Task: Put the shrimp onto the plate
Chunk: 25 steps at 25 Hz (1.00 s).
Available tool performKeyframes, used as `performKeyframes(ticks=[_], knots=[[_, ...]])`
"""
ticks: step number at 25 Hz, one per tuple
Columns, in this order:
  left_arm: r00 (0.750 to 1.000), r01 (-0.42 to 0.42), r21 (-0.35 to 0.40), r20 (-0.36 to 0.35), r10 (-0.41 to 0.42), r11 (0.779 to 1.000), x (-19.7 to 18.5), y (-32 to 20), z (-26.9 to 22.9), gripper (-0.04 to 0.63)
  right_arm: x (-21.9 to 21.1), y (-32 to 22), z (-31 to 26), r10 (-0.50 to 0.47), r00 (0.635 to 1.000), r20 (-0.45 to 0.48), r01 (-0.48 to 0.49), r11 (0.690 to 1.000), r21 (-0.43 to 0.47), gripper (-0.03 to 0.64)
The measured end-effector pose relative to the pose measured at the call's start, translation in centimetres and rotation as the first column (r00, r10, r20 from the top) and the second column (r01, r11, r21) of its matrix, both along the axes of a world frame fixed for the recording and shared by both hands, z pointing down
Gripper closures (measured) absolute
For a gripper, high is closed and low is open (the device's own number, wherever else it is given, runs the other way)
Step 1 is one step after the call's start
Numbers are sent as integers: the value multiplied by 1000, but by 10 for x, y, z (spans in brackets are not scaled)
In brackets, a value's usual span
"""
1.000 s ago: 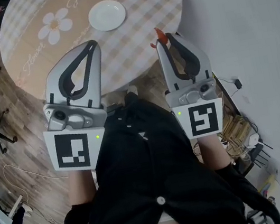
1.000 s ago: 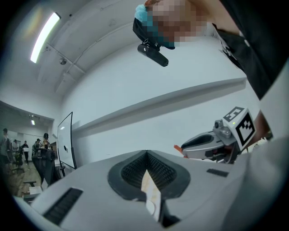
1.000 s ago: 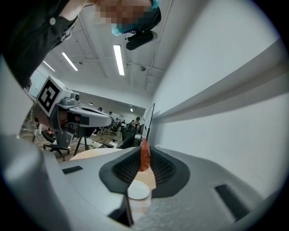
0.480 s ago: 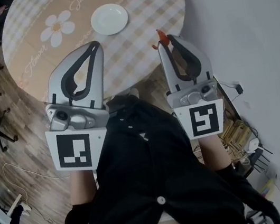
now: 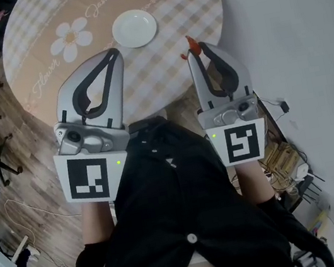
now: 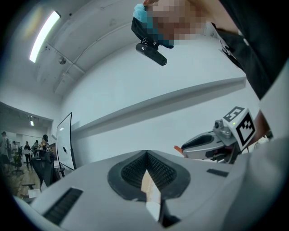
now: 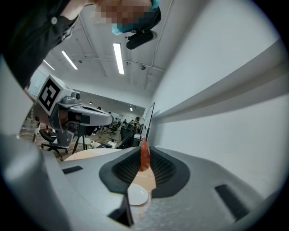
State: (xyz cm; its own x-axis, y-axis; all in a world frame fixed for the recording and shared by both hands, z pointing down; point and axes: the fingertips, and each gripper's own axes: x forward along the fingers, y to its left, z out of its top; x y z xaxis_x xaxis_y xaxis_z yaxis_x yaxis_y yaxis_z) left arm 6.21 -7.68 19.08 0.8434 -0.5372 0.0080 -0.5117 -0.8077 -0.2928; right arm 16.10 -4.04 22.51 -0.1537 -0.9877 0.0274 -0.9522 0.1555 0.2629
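Fingers (image 7: 121,170) of the right gripper (image 5: 196,51) are clamped on the shrimp (image 7: 144,154). It is pinched at the very tips and its orange end pokes out past them. In the head view the shrimp is in the air, roughly over the near-right edge of the table (image 5: 164,8) and not yet above the plate (image 5: 134,28). The plate is empty, well apart from the shrimp, ahead and to the left, just beside the daisy print (image 5: 70,36).

Left gripper (image 5: 112,56) has its fingers together with nothing between them. It hovers over the table's near edge, short of the plate.

Step in hand, by judgement, is the carry to the plate.
- Move forward-left until the shrimp is over the plate centre.
- Lower it close to the surface, then part the fingers. A drop from height could bounce off the shallow rim.
- The grip is tip-only on a thin body, so motion should be smooth, without jerks.
- The left gripper is best held clear of the path. The plate looks light and could slide if bumped.
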Motion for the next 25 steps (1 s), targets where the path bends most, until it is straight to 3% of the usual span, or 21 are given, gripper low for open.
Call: performKeyframes(ticks=[25], knots=[[994,110,-44,33,-108,993,-38,-36,23,594,-22,-66,70,-104,994,-34,97,979,-178,567]])
